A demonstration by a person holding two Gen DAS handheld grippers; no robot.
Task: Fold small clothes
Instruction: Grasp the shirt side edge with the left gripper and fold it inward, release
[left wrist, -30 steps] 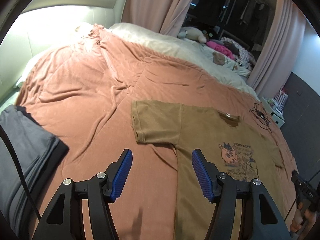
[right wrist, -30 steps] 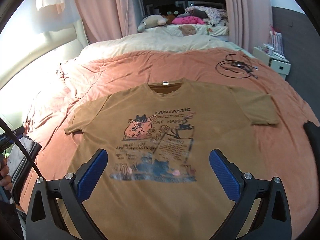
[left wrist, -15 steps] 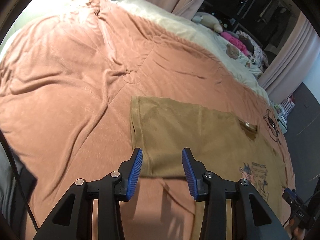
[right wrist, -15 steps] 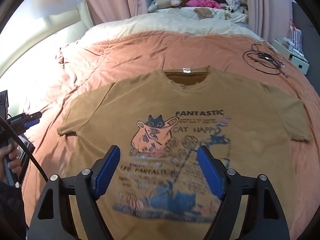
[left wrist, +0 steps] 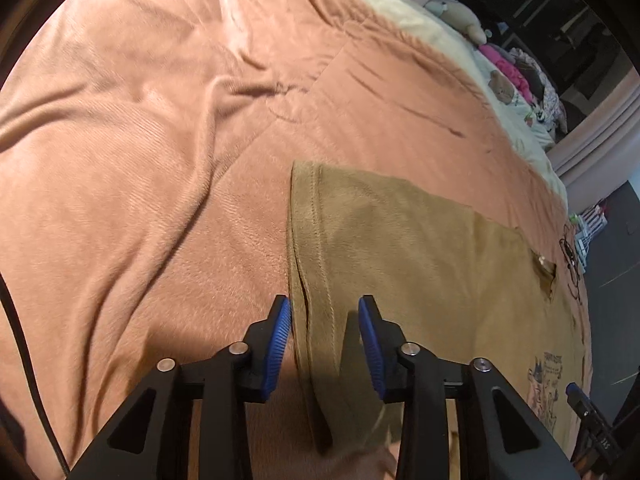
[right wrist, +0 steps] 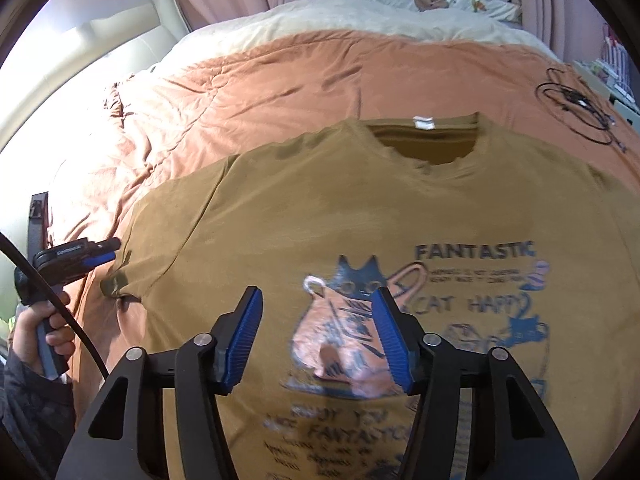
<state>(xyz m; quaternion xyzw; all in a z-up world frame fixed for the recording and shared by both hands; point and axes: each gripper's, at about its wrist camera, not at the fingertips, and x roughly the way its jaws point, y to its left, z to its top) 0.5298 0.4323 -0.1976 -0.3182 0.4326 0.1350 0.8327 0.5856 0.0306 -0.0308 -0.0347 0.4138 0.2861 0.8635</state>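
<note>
LEFT WRIST VIEW
Shirt: brown tee (left wrist: pixel 420 264) lies flat on the pink quilt (left wrist: pixel 140 160), front up; its sleeve (left wrist: pixel 316 240) points toward the camera.
Left gripper (left wrist: pixel 325 320): jaws apart, straddling the sleeve hem. One blue pad sits just outside the hem edge, the other over the sleeve cloth. Not closed on anything.
Hem: a small lip of fabric stands up between the pads; whether the lower pad is under it, cannot tell.
Far end: plush toys (left wrist: pixel 460 16) and bedding, well apart from the work.

RIGHT WRIST VIEW
Shirt: tee (right wrist: pixel 320 208) spread wide, collar (right wrist: pixel 428 140) away from the camera, cat print (right wrist: pixel 352 320) facing up.
Right gripper (right wrist: pixel 316 316): jaws wide apart, hovering over the print, holding nothing.
Left gripper: seen at the sleeve tip (right wrist: pixel 116 284), held in the person's hand (right wrist: pixel 44 332).
Cable (right wrist: pixel 576 108): coiled on the quilt beyond the far shoulder, clear of the shirt.

STEP
Judgement: first fold not yet made; the left side is lining up a pinch on the sleeve.

NEXT
Needs: left jaws to close on the hem through both layers, the right to find a hold, then carry the sleeve inward across the chest.
</note>
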